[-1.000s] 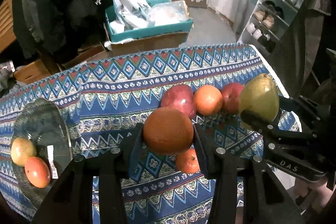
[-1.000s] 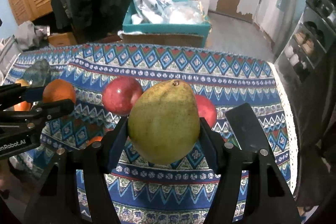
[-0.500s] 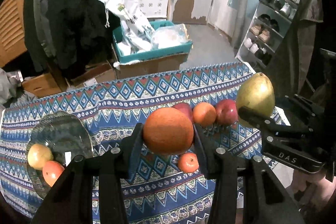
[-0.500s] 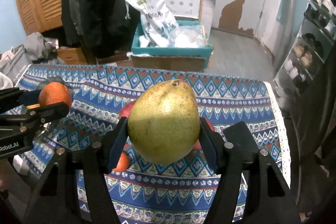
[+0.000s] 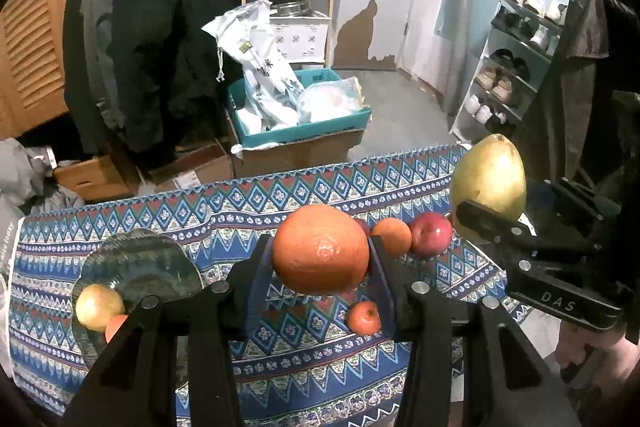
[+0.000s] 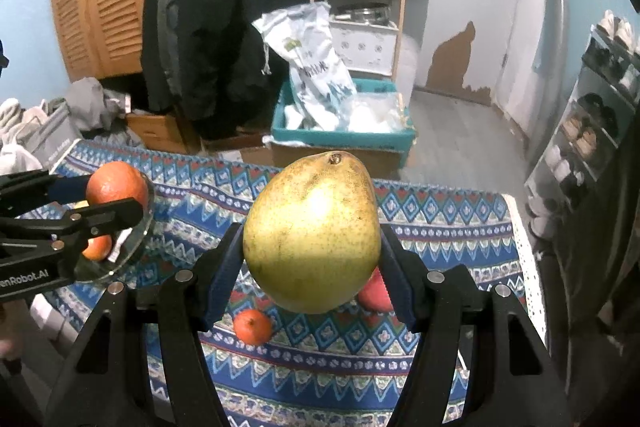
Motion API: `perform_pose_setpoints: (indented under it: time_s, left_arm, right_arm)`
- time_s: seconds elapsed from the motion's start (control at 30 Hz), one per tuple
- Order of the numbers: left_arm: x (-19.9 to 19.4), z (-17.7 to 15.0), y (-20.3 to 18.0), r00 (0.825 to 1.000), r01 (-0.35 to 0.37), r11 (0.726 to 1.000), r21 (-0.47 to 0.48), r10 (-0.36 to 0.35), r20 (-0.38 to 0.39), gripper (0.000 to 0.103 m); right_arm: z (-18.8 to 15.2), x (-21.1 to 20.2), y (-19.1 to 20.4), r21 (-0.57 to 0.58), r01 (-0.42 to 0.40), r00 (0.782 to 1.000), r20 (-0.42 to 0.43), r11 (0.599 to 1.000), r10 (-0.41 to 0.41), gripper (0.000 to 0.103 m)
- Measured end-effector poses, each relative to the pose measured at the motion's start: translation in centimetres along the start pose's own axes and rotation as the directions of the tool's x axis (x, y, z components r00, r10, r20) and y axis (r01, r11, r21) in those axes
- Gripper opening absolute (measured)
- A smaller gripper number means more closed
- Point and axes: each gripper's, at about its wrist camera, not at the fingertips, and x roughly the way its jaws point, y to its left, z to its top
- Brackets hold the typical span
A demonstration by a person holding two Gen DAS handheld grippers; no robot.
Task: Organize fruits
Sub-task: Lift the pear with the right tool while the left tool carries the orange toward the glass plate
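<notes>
Patterned cloth covers the desk, whose far edge faces boxes and open floor. At left, a glass plate holds a yellow apple and a red fruit. Above bare cloth, the left gripper clamps its fingers on an orange; loose fruit lies below. At right, the right gripper clamps a pear near the desk's right edge.

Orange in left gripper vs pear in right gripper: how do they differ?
Shape: the orange is round; the pear tapers toward its stem end, which points up.
Colour: the orange is deep orange with dimpled skin; the pear is yellow-green and speckled.
Size: the pear looks the larger, filling more of its jaws.
Shared: the left gripper and right gripper each hold their fruit clear above the patterned tablecloth.
</notes>
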Motion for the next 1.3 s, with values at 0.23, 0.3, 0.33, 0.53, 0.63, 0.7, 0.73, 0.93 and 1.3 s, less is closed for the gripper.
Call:
perform_pose_setpoints:
  time_s: [0.23,0.3,0.33,0.53,0.63,0.7,0.73,0.93,1.3]
  left_arm:
    - [-0.7,0.0,1.2,1.000,-0.008,1.000,-0.024,0.009,0.013,0.047]
    - [-1.0,0.0,1.6,1.000,-0.012,0.999,-0.034,0.012,0.016,0.047]
    - [-1.1,-0.1,1.9,1.000,-0.014,0.999,-0.039,0.014,0.017,0.047]
    - [-1.5,-0.4,3.6,0.999,-0.028,0.997,-0.067,0.029,0.018,0.047]
    - [-1.7,-0.7,4.5,0.999,-0.040,0.996,-0.082,0.041,0.018,0.047]
    - [-1.8,-0.8,5.3,0.999,-0.046,0.994,-0.098,0.048,0.016,0.047]
    - [-1.9,-0.9,5.7,0.999,-0.049,0.993,-0.105,0.051,0.016,0.047]
    - [-2.1,-1.5,8.1,0.997,-0.077,0.986,-0.148,0.080,0.011,0.047]
    - [-2.3,-3.4,13.2,0.990,-0.138,0.961,-0.238,0.137,-0.021,0.047]
  right_arm:
    - [0.8,-0.6,1.0,-0.013,-0.019,0.999,0.030,1.000,0.019,0.065]
    - [1.1,-0.6,1.4,-0.016,-0.026,0.999,0.034,1.000,0.027,0.065]
    - [1.2,-0.6,1.6,-0.019,-0.030,0.999,0.037,0.999,0.030,0.065]
    - [2.1,0.0,3.4,-0.039,-0.055,0.998,0.034,0.998,0.056,0.065]
    - [2.5,0.3,4.3,-0.048,-0.067,0.997,0.031,0.997,0.069,0.065]
    - [2.8,0.6,5.1,-0.056,-0.078,0.996,0.027,0.995,0.080,0.065]
    - [3.0,0.8,5.4,-0.057,-0.083,0.996,0.026,0.995,0.085,0.065]
    - [3.8,2.0,7.5,-0.074,-0.112,0.994,0.009,0.991,0.113,0.065]
    - [4.8,4.6,12.5,-0.140,-0.156,0.988,-0.033,0.978,0.153,0.065]
